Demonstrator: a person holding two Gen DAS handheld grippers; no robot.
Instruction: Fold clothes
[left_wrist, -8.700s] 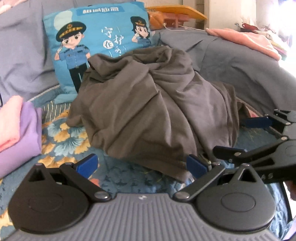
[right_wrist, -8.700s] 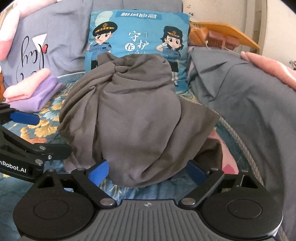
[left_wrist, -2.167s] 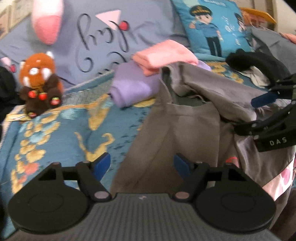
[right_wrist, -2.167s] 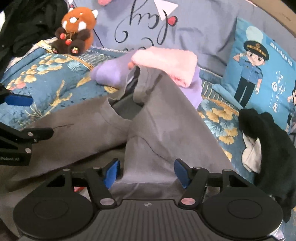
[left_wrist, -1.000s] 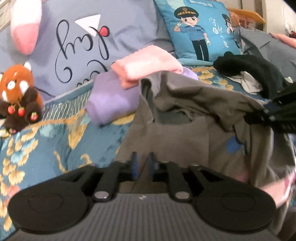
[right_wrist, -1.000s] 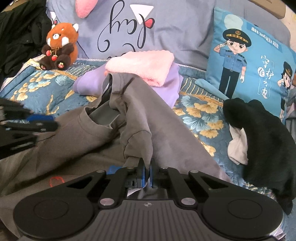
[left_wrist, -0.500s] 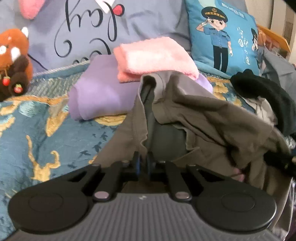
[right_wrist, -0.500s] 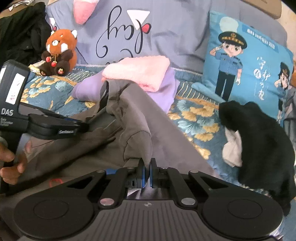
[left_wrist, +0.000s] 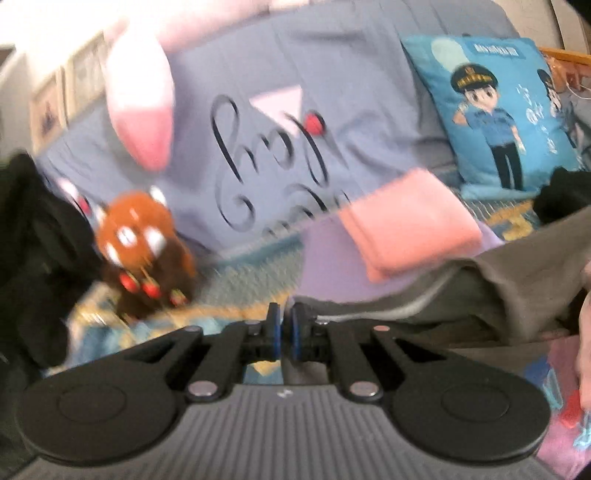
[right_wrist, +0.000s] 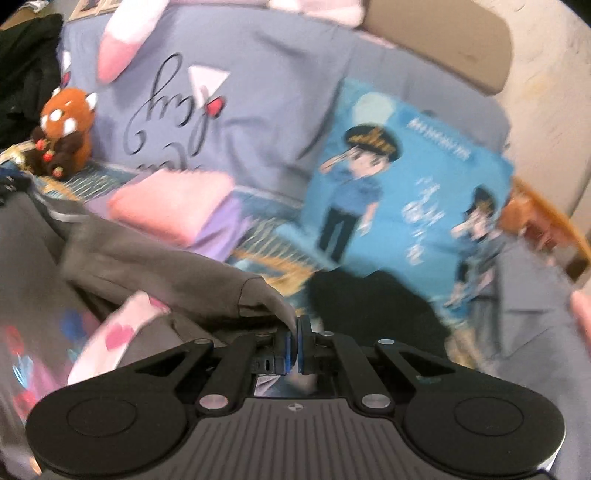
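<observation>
Grey shirt (right_wrist: 155, 266) stretches between us: left tool (left_wrist: 283, 334) and right tool (right_wrist: 294, 349) each pinch a shoulder.

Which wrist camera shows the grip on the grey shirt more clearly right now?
Right wrist view: the right gripper pinches a peak of the grey shirt. In the left wrist view the left gripper meets its blurred edge.

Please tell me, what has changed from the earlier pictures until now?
Both grippers closed on the grey garment and lifted it: the left gripper and the right gripper had open jaws over it about two seconds ago, and now each pinches an edge, stretched between them above the bed. The pink and purple folded pile, the red panda toy and the blue cushion stayed in place.
</observation>
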